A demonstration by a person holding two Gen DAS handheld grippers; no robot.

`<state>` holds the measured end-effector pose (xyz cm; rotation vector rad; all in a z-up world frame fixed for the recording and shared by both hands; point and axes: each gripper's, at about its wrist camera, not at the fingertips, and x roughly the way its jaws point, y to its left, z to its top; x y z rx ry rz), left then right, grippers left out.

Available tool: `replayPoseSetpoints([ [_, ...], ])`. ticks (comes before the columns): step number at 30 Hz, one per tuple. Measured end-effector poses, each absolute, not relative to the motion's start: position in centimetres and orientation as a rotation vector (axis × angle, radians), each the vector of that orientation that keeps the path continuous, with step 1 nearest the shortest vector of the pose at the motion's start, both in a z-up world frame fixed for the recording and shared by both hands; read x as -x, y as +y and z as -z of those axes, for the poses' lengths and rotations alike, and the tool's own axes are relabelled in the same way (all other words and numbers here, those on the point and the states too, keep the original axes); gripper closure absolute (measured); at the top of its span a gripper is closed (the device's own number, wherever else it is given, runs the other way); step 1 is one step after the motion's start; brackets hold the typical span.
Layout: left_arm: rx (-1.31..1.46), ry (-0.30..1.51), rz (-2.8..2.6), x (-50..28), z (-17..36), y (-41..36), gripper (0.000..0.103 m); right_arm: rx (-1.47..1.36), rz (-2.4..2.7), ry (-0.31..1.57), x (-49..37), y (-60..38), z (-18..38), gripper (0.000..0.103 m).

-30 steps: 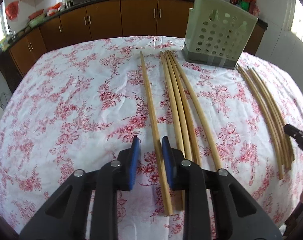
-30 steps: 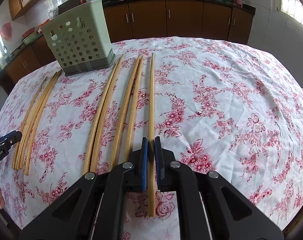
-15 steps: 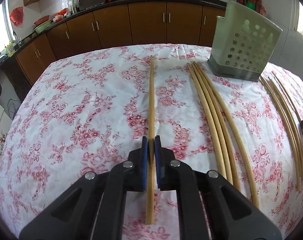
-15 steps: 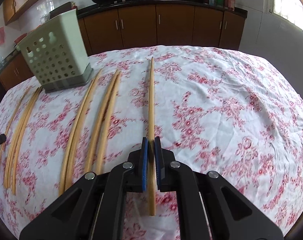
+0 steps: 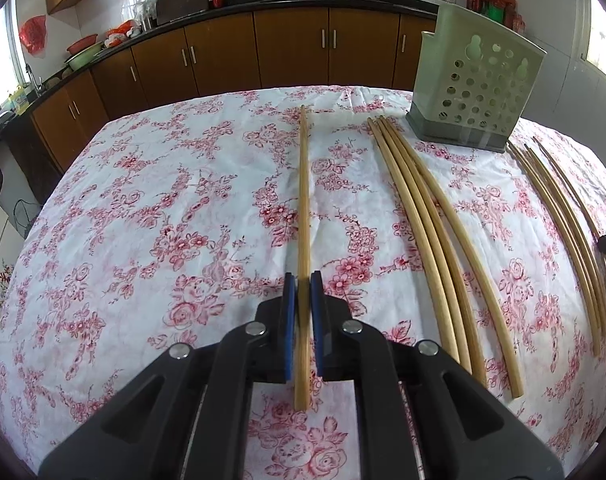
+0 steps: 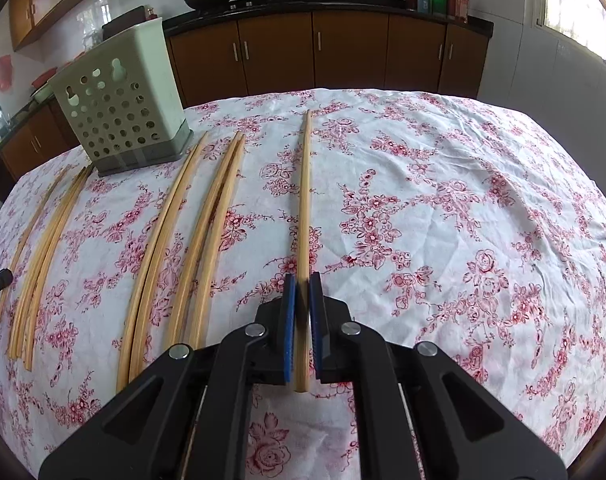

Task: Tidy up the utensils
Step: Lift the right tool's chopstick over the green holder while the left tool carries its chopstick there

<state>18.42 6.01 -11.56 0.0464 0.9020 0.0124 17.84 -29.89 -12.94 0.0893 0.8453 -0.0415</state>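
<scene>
— While the left gripper (image 5: 303, 280) points down at the floral cloth (image 5: 143, 220) on the counter, what sits between its blue pads?
— A single chopstick (image 5: 303, 208), pinched near its near end; the rest runs toward twelve o'clock.
— And the right gripper (image 6: 302, 282)?
— Pressed onto its own chopstick (image 6: 304, 200) the same way.
— Where are the others?
— In the left view, four chopsticks (image 5: 431, 224) lie at two o'clock, another bundle (image 5: 563, 220) at three, and the perforated green holder (image 5: 475, 84) stands upright at one o'clock.
</scene>
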Motion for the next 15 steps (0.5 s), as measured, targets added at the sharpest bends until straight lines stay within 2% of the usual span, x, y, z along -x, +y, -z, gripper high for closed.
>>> replayPoseSetpoints([
  [6, -0.054, 0.874, -0.006, -17.9, 10.1, 6.0, 0.095, -0.106, 0.039, 0.776, -17.1, -30.4, 10.5, 0.095],
  [15, 0.032, 0.604, -0.017, -17.1, 0.2, 7.1, 0.095, -0.127, 0.044, 0.521, -15.7, -31.8, 1.7, 0.095],
])
